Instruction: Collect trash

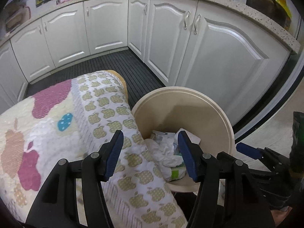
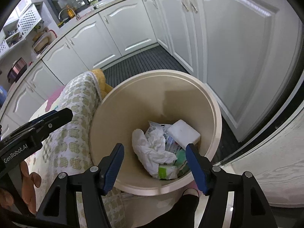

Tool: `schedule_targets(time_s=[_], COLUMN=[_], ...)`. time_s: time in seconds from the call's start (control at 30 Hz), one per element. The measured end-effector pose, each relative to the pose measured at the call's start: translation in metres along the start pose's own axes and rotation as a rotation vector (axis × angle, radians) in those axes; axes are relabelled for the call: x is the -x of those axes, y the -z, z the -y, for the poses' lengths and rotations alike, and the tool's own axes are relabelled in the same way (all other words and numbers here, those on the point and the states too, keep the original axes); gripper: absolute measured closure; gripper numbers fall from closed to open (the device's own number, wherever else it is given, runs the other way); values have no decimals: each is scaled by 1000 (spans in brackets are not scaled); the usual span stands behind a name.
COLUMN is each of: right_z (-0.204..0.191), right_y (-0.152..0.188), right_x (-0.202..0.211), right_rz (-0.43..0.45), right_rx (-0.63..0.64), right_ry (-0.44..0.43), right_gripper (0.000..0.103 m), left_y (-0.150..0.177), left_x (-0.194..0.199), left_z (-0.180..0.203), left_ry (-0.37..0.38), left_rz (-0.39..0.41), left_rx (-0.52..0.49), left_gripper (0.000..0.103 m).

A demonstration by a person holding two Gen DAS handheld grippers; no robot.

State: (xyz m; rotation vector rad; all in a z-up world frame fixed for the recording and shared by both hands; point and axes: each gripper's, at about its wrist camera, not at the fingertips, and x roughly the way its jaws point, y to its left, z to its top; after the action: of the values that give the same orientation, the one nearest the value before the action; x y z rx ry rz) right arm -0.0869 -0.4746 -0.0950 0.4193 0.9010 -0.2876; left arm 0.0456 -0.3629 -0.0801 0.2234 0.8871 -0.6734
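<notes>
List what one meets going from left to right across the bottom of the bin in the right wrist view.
Crumpled white tissue → printed plastic wrappers → white rectangular foam block, all inside the round beige plastic bin.

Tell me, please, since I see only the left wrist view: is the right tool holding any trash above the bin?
Observer: No. The right tool is open, with nothing between its fingers, and it points down into the bin.
Operator: What is the white thing on the right side of the bin?
Observer: It is a white rectangular block, lying on top of wrappers near the bin's wall.
Operator: Is the bin full?
Observer: No. Crumpled tissue and packets cover only the bottom; most of the inner wall is bare.
</notes>
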Motion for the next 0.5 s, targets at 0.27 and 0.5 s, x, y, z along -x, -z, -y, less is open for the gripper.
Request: schedule_targets(time_s=[0.27, 0.5], right_z=[-15, -34], right_y=[5, 11], right_x=[29, 54], right_rz=[83, 147], right_rx=[7, 27], right_ry=[27, 32], right_gripper=[36, 32], left_y=[12, 25], left_x=[36, 72], left_z=[-10, -15], left_ry=[-39, -76], left_rz=[63, 130], left_rx=[12, -8], left_gripper=[45, 45])
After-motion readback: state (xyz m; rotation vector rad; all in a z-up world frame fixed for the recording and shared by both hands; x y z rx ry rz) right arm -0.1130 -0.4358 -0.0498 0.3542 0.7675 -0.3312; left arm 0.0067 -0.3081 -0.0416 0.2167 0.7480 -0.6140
